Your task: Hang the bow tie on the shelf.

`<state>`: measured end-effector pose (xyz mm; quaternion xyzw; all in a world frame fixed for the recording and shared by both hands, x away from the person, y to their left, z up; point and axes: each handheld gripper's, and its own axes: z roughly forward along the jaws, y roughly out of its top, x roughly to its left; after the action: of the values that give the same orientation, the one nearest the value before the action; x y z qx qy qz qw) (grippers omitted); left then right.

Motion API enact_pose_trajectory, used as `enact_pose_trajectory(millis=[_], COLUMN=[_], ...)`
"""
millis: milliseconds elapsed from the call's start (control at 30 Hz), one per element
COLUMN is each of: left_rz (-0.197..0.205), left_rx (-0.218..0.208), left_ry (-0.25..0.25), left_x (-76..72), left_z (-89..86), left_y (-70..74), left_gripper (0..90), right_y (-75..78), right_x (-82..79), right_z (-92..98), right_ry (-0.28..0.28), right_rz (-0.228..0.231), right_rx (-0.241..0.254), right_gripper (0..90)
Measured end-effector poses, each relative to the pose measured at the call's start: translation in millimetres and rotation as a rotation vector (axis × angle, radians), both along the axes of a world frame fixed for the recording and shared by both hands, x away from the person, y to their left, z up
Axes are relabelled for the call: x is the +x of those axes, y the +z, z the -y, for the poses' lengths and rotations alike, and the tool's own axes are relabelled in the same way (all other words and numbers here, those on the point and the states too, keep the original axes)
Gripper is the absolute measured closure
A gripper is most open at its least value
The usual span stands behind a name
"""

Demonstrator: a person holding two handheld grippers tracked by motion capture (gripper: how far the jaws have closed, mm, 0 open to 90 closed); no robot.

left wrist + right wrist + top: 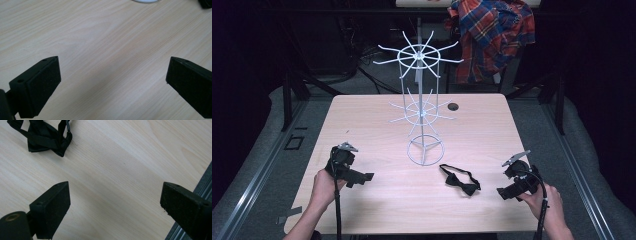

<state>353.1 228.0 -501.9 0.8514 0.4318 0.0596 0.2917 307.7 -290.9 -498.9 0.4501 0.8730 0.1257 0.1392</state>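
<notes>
A dark workroom with black framing and cables surrounds a pale wooden desk (pixel 362 120), behind which a red-and-blue plaid shirt (pixel 492 35) hangs over a support. At the desk's middle stands a white wire display rack (pixel 423 107), two tiers of spokes fanning out above a ring base that rests on the wood. A black bow tie (pixel 460 179) lies flat on the desk just right of that base and slightly nearer the person — between the rack and the right gripper (pixel 505 193), near it but not touching. In the right gripper view the tie (pixel 45 137) sits at the upper left, well ahead of the fingers (pixel 53 207), with its strap looped beside it.

The person's hands come in from the near edge. The right gripper hovers at the desk's near right corner, its fingers spread wide and released, bare wood between them. The left gripper (pixel 367 177) is held at the near left, pointing toward the middle — its fingers (pixel 42 85) likewise stand far apart and grasp nothing, only woodgrain showing between them. In the left gripper view a sliver of the rack's white base (pixel 145 1) shows at the top edge.
</notes>
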Motion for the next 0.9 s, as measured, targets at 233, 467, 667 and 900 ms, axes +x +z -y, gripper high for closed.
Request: enact_pose_trajectory(millis=[233, 467, 667, 900], left_rz=[-0.008, -0.012, -0.015, -0.026], left_rx=[-0.014, -0.023, -0.025, -0.021], left_ry=[-0.006, -0.004, -0.009, -0.016], left_x=[-0.4, -0.8, -1.5, -1.4], left_z=[0.2, 1.2, -0.3, 1.1], left_y=[-0.1, 0.3, 1.5, 1.3], left_gripper=[0.0, 0.0, 0.0, 0.0], right_y=[-1.3, -0.7, -0.3, 1.9], right_x=[0.6, 1.1, 3.4, 3.1], right_z=[-5.0, -10.2, -18.1, -26.7], right_ry=[0.014, 0.041, 0.054, 0.065], right_rz=[-0.007, -0.008, 0.000, 0.008], right_rx=[0.019, 0.017, 0.030, 0.071], right_gripper=[7.5, 6.0, 5.6, 5.2])
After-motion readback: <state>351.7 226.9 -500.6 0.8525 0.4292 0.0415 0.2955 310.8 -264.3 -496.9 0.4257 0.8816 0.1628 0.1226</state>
